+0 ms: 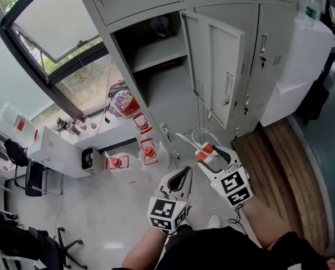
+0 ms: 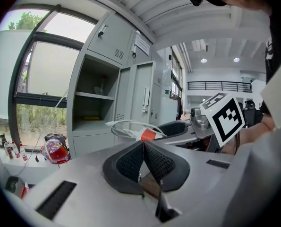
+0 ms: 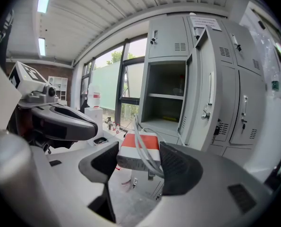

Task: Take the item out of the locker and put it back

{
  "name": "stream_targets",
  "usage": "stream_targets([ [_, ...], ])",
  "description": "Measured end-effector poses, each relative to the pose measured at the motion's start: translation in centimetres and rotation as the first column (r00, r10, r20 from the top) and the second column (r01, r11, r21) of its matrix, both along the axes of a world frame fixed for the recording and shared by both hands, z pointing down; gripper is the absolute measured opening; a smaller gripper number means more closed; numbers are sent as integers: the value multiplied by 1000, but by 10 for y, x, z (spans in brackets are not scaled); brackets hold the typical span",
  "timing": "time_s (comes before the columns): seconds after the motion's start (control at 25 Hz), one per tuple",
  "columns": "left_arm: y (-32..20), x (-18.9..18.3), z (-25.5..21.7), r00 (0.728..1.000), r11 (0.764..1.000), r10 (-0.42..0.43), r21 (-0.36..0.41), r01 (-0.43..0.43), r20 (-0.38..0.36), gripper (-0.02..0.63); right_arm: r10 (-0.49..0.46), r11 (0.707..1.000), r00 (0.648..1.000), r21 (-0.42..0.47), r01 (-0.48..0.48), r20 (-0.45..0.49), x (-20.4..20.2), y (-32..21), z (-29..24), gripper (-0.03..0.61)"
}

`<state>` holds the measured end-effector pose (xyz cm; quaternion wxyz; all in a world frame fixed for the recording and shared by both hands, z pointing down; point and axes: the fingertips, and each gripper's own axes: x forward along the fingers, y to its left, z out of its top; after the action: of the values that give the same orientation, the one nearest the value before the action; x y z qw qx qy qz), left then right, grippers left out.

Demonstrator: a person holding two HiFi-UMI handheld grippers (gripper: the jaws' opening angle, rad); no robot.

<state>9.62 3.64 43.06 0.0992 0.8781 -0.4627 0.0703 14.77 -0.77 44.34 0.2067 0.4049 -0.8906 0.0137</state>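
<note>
The right gripper (image 3: 139, 150) is clamped on a white-and-red box (image 3: 131, 157) wound with a white cable (image 3: 146, 150); the box sits squarely between its pads. The left gripper (image 2: 143, 148), just to its left, has its jaws pressed together with nothing between them. The open locker (image 3: 166, 84) stands ahead of both, its door (image 3: 202, 86) swung to the right and the box held clear outside it.
</note>
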Motion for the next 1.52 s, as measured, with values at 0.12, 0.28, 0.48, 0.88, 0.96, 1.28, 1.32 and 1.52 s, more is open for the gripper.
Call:
stream_targets([
  [0.12, 7, 4, 2, 1000, 1000, -8, -1, 8, -6, 17, -7, 1000, 1000, 2, 7, -2, 4, 6, 0, 324],
  [0.28, 14, 8, 4, 1000, 1000, -15, -4, 15, -12, 17, -17, 1000, 1000, 4, 17, -6, 6, 12, 0, 324],
  [0.48, 19, 4, 6, 1000, 1000, -18, -6, 18, -12, 16, -16, 1000, 1000, 4, 16, -3, 3, 15, 0, 324],
  [0.88, 11, -29, 0, 1000, 1000, -19, 2, 19, -16, 17, -11, 1000, 1000, 15, 11, -10, -28, 3, -5, 324],
  [0.96, 7, -39, -1, 1000, 1000, -14, 3, 14, -13, 17, -6, 1000, 1000, 20, 6, -12, -36, -3, -8, 324],
  [1.28, -22, -78, -5, 1000, 1000, 12, 15, -12, -16, 17, 24, 999, 999, 43, -23, -24, -72, -37, -18, 324],
  [1.32, -25, -83, -6, 1000, 1000, 17, 17, -17, -16, 17, 28, 999, 999, 46, -27, -27, -76, -41, -19, 324],
  [1.52, -45, -105, -7, 999, 999, 48, 26, -48, -21, 17, 64, 997, 997, 56, -61, -43, -93, -65, -22, 324],
])
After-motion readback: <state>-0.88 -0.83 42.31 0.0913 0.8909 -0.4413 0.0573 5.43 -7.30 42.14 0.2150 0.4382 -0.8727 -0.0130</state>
